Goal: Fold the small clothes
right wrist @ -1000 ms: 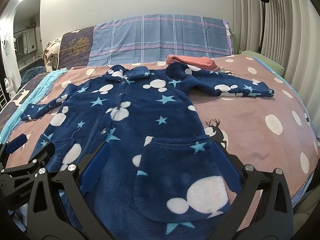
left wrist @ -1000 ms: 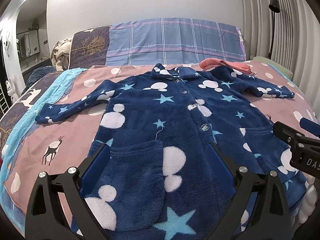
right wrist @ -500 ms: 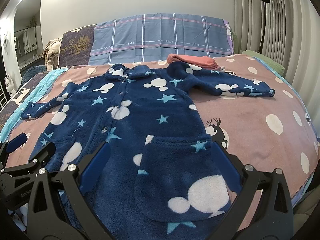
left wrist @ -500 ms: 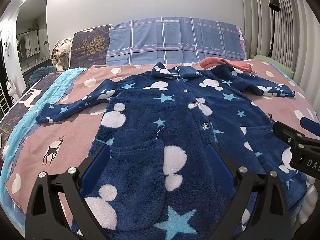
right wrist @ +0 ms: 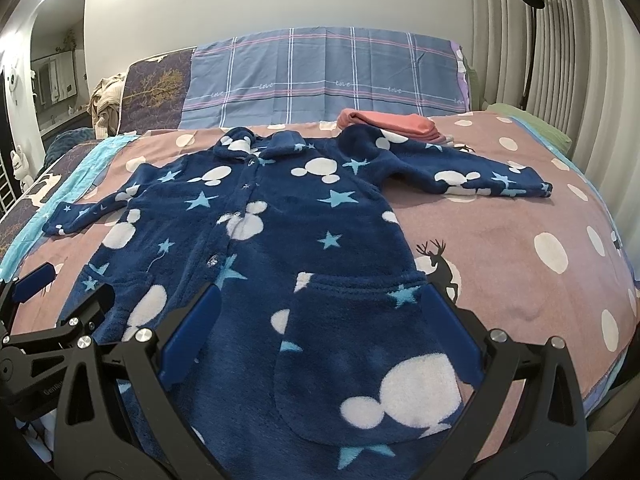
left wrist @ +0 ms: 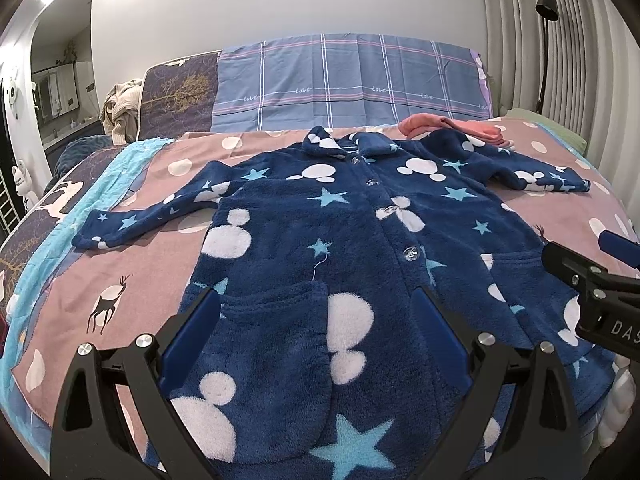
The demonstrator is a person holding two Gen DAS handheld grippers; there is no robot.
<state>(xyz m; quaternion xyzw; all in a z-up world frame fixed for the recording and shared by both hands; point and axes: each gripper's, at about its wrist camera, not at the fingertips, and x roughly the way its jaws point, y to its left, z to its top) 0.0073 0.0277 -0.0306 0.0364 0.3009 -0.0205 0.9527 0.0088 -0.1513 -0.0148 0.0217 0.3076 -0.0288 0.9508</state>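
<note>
A bed (left wrist: pixel 120 264) fills both views, covered in a pink spread with white dots and deer prints, with a blue plaid pillow (left wrist: pixel 348 80) propped against the white wall behind it. A black floor lamp (right wrist: pixel 530 36) stands by the ribbed curtain on the right. A small navy fleece robe (left wrist: pixel 340 248) with white mouse heads and light-blue stars lies flat and buttoned on the spread, collar toward the pillow, both sleeves stretched out to the sides. A folded coral garment (right wrist: pixel 384 122) sits just behind its right shoulder. The left gripper (left wrist: pixel 316 332) hangs over the robe's lower left pocket, its blue-padded fingers (left wrist: pixel 192 336) spread wide and holding nothing. The right gripper (right wrist: pixel 320 332) hangs over the lower right pocket, its fingers (right wrist: pixel 448 332) likewise spread apart and empty.
</note>
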